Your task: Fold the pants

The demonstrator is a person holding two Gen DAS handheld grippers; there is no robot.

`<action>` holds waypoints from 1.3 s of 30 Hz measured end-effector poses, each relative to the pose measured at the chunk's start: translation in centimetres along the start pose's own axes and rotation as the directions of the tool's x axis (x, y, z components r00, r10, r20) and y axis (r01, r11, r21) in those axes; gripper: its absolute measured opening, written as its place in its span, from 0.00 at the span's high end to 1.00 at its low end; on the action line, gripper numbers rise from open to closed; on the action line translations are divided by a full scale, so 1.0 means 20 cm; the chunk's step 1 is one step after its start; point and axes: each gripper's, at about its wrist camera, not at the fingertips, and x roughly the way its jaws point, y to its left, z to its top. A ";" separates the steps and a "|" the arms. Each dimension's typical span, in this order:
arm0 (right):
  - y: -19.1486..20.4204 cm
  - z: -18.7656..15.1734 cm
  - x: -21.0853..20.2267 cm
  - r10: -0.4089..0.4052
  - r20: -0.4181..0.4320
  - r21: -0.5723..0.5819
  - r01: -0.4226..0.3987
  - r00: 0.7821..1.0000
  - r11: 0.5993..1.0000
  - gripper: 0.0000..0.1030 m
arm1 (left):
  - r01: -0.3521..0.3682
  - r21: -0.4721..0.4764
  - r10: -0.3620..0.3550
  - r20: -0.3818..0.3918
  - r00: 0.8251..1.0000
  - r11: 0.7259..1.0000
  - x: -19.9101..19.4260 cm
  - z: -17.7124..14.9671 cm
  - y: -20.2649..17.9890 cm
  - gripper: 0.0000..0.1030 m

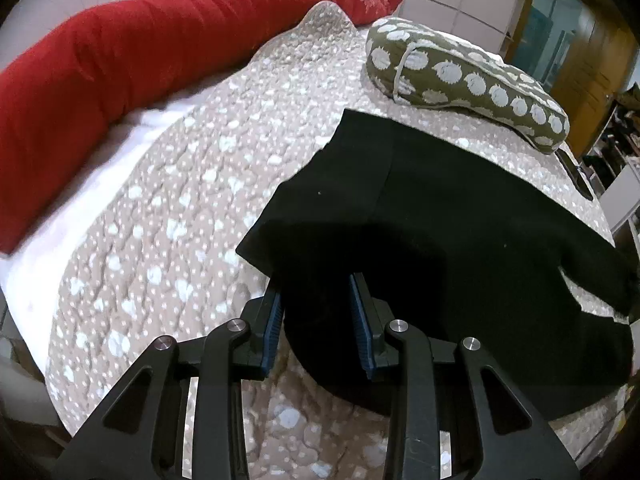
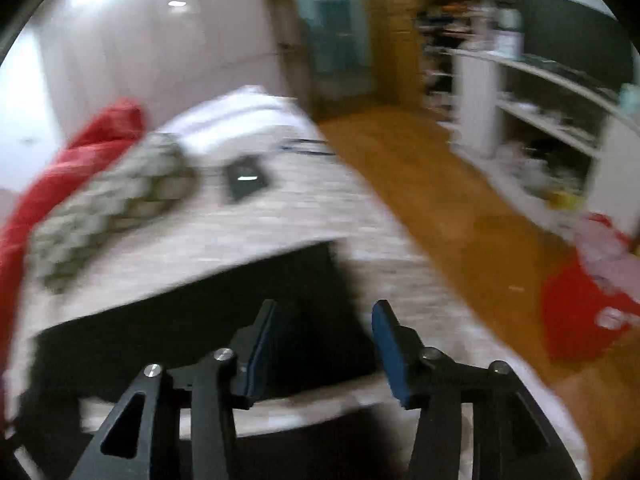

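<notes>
While black pants (image 1: 460,208) lie spread flat on quilted bedspread (image 1: 168,216), left gripper (image 1: 316,312) hangs over their near folded edge, blue pads (image 1: 274,324) parted, dark cloth between them; whether pads pinch cloth, cannot tell. Right gripper (image 2: 324,344), in blurred right wrist view, stands released, jaws apart above pants corner (image 2: 312,280), nothing clamped. Beyond pants: olive spotted cushion (image 1: 468,80), then long red bolster (image 1: 160,40). Dark phone (image 2: 246,178) on bedspread past cushion. Wooden floor (image 2: 440,200) beside bed.
</notes>
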 end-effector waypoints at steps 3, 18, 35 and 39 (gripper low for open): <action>0.25 -0.02 0.01 0.197 -0.080 -0.093 -0.204 0.977 0.974 0.54 | -0.019 0.020 0.019 0.028 0.999 1.000 -0.01 0.04 -0.02 0.71; 1.12 -0.25 0.09 0.444 -0.264 -0.351 -0.514 0.856 0.783 0.53 | 0.027 -0.003 -0.027 0.121 0.992 1.000 -0.14 0.14 0.03 0.35; 1.77 -0.20 0.39 0.432 -0.375 -0.579 -0.571 0.820 0.582 0.48 | -0.004 -0.027 0.003 -0.056 0.998 1.000 0.20 0.08 0.13 0.24; 1.89 -0.19 0.51 0.413 -0.428 -0.610 -0.594 0.804 0.524 0.45 | -0.013 -0.009 0.012 -0.053 0.998 1.000 0.22 0.07 0.12 0.23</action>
